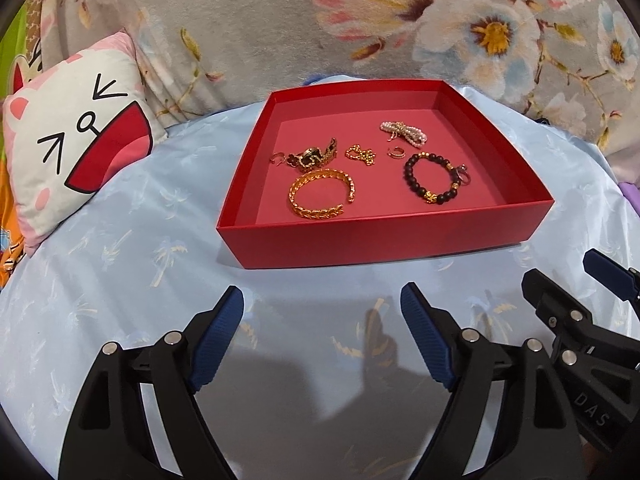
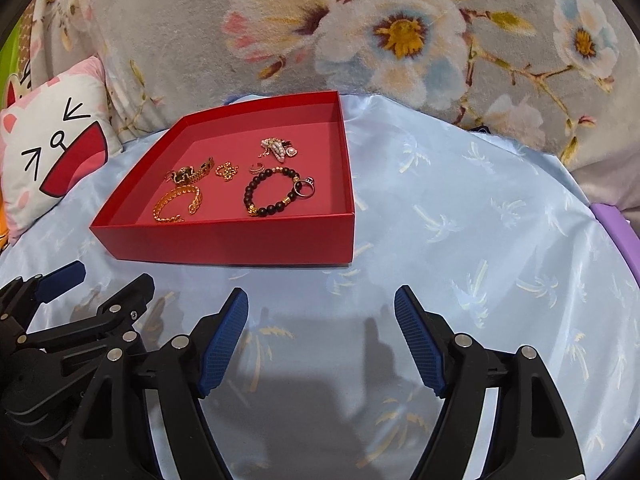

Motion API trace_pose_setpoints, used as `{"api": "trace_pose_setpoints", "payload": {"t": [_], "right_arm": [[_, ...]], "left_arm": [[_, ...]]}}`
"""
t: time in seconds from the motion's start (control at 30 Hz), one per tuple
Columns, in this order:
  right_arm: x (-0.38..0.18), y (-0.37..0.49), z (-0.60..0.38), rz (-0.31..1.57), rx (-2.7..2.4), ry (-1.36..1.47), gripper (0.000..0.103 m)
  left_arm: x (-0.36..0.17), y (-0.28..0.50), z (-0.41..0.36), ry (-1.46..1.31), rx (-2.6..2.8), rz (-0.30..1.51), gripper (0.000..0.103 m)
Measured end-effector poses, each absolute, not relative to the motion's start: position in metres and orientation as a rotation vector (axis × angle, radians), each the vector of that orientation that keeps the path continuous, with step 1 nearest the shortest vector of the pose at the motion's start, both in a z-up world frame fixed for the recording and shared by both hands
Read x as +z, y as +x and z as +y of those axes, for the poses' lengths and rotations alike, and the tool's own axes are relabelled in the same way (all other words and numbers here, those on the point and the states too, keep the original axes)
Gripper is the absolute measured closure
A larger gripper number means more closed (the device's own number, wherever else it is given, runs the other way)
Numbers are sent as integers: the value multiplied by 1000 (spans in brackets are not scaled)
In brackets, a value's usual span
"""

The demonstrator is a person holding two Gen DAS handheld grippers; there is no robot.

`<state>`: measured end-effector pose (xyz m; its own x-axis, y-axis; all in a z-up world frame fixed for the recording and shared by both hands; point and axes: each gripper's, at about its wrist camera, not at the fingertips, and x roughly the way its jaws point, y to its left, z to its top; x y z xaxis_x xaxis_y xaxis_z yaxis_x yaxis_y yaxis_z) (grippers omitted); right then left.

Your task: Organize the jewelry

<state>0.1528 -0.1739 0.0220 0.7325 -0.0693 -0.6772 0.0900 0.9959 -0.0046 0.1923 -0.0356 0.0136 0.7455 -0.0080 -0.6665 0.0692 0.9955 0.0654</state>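
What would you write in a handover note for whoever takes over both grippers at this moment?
Left gripper: open, empty, over the blue cloth in front of the red tray.
Right gripper: open, empty, beside it.
In the tray: gold bangle, dark bead bracelet, watch, gold chain, pearl piece, small rings.
Done: all visible jewelry is in the tray.
Left: possibly tidier sorting; nothing held.

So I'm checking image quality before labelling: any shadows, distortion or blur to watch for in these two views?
Left wrist view: fisheye bends the red box edges, dark vignette in the corners; the left gripper casts a shadow on the blue cloth. Right wrist view: same bowing, shadow beneath the right gripper; jewelry sharp, small.
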Motion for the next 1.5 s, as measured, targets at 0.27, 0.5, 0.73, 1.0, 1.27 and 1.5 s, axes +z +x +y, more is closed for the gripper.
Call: {"api": "trace_pose_setpoints", "payload": {"t": [0.27,0.5,0.73,1.0,1.27,1.5], "right_arm": [[20,155,-176,758,-102,30,26],[20,154,-172,753,-113,9,25],[21,152,-170,744,-120,-5,25],[21,152,-170,745,-120,-4,24],[21,152,-170,742,-121,-6,24],[21,152,-170,743,-121,-6,24]], "left_arm": [[15,190,-38,123,7,715,24],[14,191,-38,125,23,720,24],[16,189,-36,120,34,707,24],[17,188,-37,123,38,702,24],[18,188,-37,126,42,699,24],[17,188,-36,126,43,698,24]]}}
